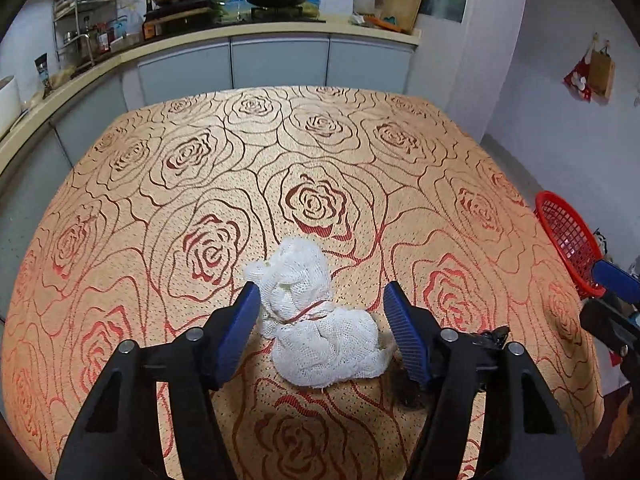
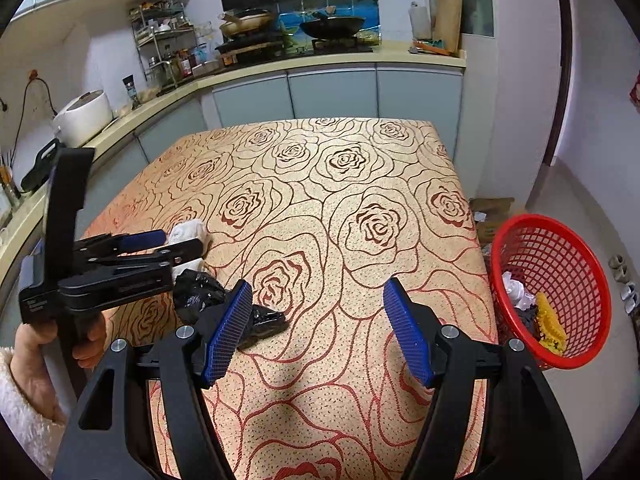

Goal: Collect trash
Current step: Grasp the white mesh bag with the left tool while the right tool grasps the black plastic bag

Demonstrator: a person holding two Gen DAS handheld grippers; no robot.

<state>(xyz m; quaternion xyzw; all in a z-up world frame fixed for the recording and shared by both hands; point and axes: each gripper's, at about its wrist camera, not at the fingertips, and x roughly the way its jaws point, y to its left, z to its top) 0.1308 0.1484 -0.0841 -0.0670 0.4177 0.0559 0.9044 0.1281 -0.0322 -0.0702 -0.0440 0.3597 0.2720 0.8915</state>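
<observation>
Lower centre of the left wrist view: white mesh wad (image 1: 316,320), tied round w/ a thin red band, lies on the rose-pattern tablecloth (image 1: 320,152). It sits between the blue pads of the left gripper (image 1: 322,320). Left pad (image 1: 240,332) looks just touching the wad's edge; right pad (image 1: 406,336) stands a bit apart from it w/ cloth showing between. So jaws spread around the wad, not clamped on it. A small dark scrap (image 1: 408,392) lies by the inner side of the right finger, mostly hidden; can't tell what it is.

Right wrist view: right gripper (image 2: 318,328) is released, pads wide apart, nothing but bare tablecloth between them. Crumpled black plastic bag (image 2: 200,294) lies lower left of centre, partly behind the left blue pad. The left gripper shows at mid-left of that frame, held by a hand (image 2: 86,350) w/ a fluffy white sleeve (image 2: 24,408), tips over the white wad.

Red mesh basket (image 2: 556,280) stands off the table's right edge at the right of the frame, w/ white, dark & yellow bits inside. Kitchen counter (image 2: 320,66) w/ pans runs across the top.
</observation>
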